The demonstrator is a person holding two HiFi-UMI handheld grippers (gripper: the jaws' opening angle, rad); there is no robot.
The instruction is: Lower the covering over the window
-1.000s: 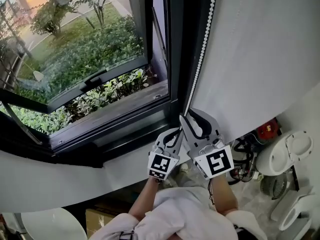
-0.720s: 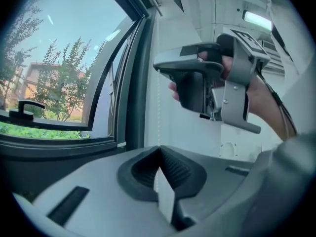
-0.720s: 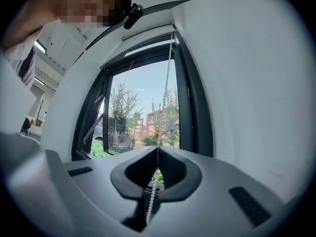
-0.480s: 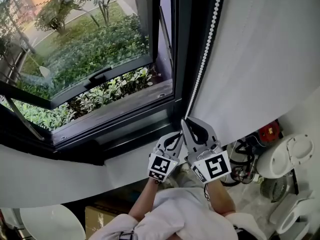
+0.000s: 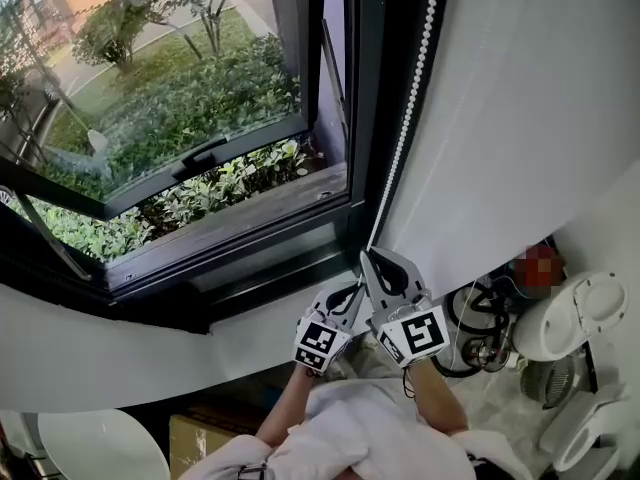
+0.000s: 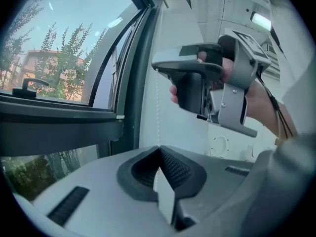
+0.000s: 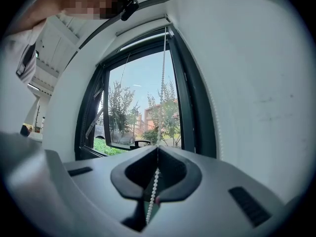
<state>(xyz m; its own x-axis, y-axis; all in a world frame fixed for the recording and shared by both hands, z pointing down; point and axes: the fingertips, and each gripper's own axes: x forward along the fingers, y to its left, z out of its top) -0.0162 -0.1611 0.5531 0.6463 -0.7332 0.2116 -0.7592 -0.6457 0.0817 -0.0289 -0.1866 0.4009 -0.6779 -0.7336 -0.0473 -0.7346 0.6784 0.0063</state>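
At the dark window frame [image 5: 362,118], two grippers meet beside one white blind [image 5: 520,118]. The right gripper's [image 5: 372,256] jaws pinch the single bead chain [image 5: 410,118], which rises from between them along the blind's edge. The left gripper [image 5: 354,291], just beside and lower, has its jaws pressed together.

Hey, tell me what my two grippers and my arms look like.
The left gripper and right gripper are grey, with dark ribbed pads and a white cube bearing black square markers. A thin dark cord runs along the right wrist. The top is white.
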